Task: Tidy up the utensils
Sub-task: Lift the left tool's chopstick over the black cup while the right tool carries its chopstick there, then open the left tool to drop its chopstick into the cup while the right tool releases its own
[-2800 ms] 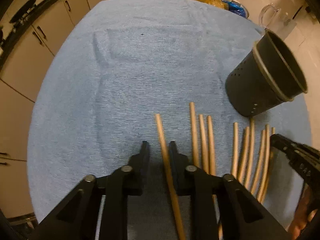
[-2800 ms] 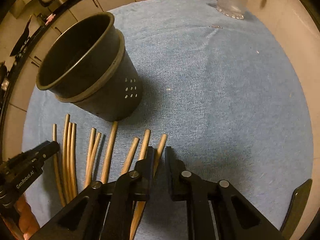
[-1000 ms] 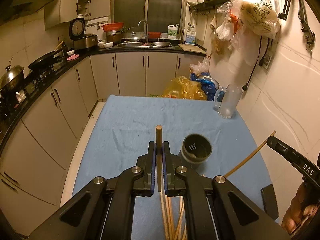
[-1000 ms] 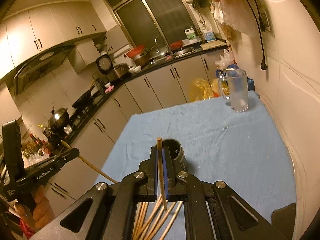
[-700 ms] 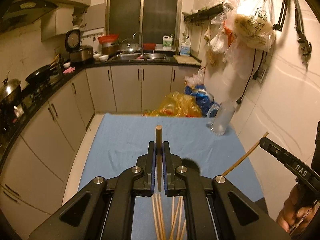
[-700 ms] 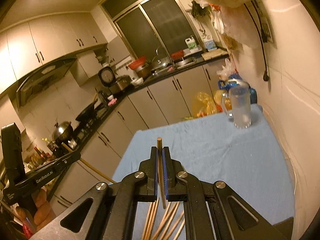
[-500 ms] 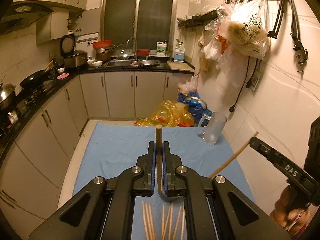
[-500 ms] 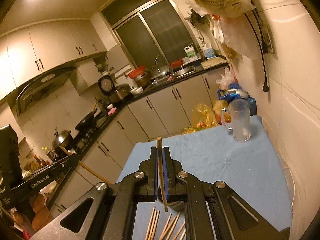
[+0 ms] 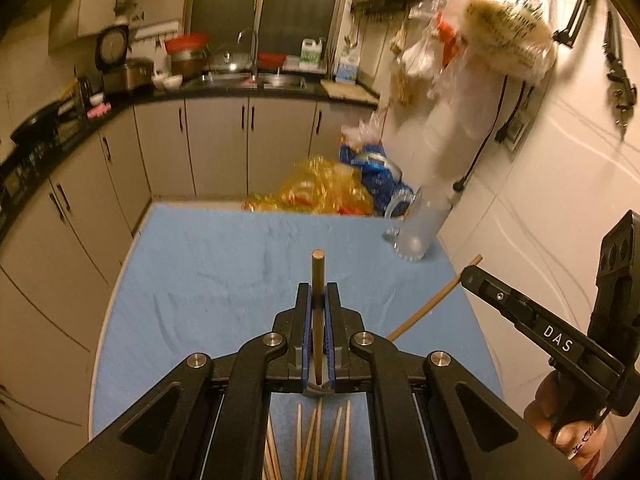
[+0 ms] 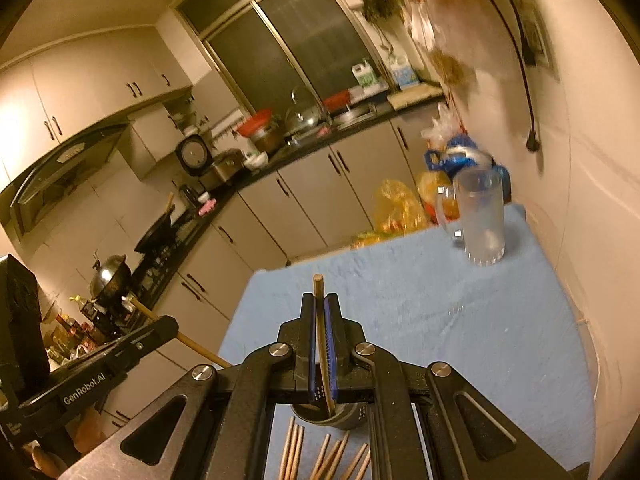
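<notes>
Right, we have both tools up over the blue tabletop, each one clamped on a chopstick. Our left hand-held gripper has its blue pads closed tight on a wooden chopstick, which pokes out past the fingertips toward twelve o'clock in that camera's view. Our right hand-held gripper is just as firmly closed on its own chopstick, the tip rising toward twelve o'clock beyond the jaws and the lower end running down toward six.

Below the right tool, at six o'clock, we catch the rim of the dark perforated holder, partly hidden by the gripper frame, and the held stick's lower end crosses in front of its mouth; whether it is inside we cannot tell. Nearer the camera than the holder, loose chopsticks lie fanned on the cloth. The left camera sees the same bundle at six o'clock under its own frame.

From the left view, the other tool comes in at three o'clock, its stick angled across the cloth. From the right view, the left tool sits at eight o'clock.

Far across the cloth, a frosted glass mug stands at one o'clock near the wall, with yellow and blue bags behind the far edge.
</notes>
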`<state>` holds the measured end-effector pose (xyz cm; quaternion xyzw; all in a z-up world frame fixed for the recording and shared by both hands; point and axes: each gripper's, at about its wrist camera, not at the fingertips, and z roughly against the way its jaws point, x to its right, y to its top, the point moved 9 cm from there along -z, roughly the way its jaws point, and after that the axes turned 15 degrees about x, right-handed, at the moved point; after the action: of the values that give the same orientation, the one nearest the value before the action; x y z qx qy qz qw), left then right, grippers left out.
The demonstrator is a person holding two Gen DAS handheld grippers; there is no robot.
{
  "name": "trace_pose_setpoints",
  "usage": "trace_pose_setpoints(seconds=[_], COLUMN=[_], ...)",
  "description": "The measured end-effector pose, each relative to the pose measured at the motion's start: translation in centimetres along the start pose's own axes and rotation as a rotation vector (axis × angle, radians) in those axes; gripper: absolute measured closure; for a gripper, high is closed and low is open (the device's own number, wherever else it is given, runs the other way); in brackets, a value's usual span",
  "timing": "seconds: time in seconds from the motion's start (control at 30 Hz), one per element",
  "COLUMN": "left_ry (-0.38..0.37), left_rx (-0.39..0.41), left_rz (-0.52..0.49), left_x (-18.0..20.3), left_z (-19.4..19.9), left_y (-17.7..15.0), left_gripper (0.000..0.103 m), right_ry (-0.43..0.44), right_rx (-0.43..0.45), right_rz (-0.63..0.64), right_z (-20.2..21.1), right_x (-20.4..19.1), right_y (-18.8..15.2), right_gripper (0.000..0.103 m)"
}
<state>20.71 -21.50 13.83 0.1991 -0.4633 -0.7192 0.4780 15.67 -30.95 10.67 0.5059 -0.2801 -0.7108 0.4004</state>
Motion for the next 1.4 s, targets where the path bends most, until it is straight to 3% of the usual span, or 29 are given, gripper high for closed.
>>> trace_pose_setpoints(seconds=[0.37,0.5,0.6,0.97,1.1,1.23,1.4], left_ry=[0.024,0.029,0.031,0.023,0.033,0.048,0.068], left_rx=[-0.103,-0.104,-0.087,-0.051,-0.062,-0.115,-0.244], left_rz=[0.017,0.031,0.039,0.034,0.046,0.082,0.142], left_x=[-2.0,-2.7,-3.1,-4.2,-5.9,-7.7,-9.6], left_z=[-5.5,-6.5,-6.4,-3.4,-1.4,-0.8,-1.9], left_y=[-3.5,-3.6,-3.1,-3.5,-6.1,-10.1,-17.0], left_gripper=[0.097,0.090,0.082,0.075,0.072,0.072,0.072], right_ry=[-0.031,-0.042,-0.046,-0.039,-0.064,-0.050,-0.036], right_rx=[-0.097,-0.092,-0.090,-0.073,-0.138,-0.243,-0.336], right_rz=[-0.014,-0.010,0.007,-0.025,-0.038,-0.064,-0.133], right_z=[-4.5,-5.2,-5.4,-2.3,-0.9,-0.8,-1.0], right_x=[1.6,2.0,2.0,3.1,4.5,5.3,5.6], right_y=[-3.5,-3.4,-3.4,-4.1,-7.9,-12.9,-18.8], right_gripper=[0.098,0.096,0.096,0.093,0.079,0.078,0.078])
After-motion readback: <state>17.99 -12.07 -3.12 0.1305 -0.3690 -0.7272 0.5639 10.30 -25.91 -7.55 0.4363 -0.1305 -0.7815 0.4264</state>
